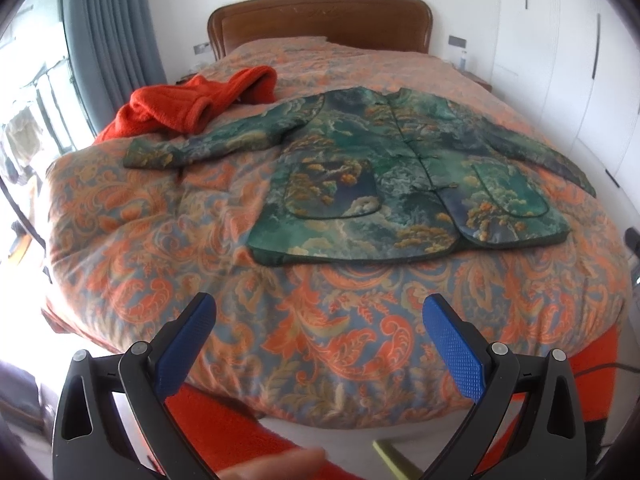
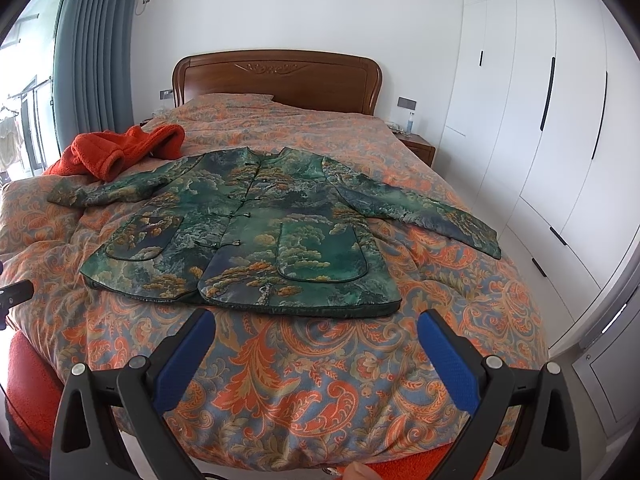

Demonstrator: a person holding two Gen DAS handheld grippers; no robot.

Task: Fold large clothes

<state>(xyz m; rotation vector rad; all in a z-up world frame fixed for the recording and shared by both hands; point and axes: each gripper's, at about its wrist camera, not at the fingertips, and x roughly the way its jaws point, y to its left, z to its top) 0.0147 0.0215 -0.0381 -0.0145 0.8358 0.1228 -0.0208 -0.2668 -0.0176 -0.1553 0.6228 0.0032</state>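
A green patterned jacket [image 1: 360, 176] [image 2: 248, 236] lies flat and face up on the bed, buttoned, both sleeves spread out to the sides. Its hem faces me. My left gripper [image 1: 320, 308] hovers open over the foot of the bed, well short of the hem, with nothing between its blue pads [image 1: 188, 344]. My right gripper [image 2: 312, 320] is open too, just in front of the hem's right half, empty. A black piece of the left gripper shows at the left edge of the right wrist view.
An orange fleece garment [image 1: 192, 104] [image 2: 116, 148] lies bunched at the jacket's left sleeve. The bed [image 1: 160, 240] has a paisley quilt and a wooden headboard [image 2: 276, 76]. White wardrobes [image 2: 532, 120] line the right; a curtain [image 2: 92, 48] hangs left.
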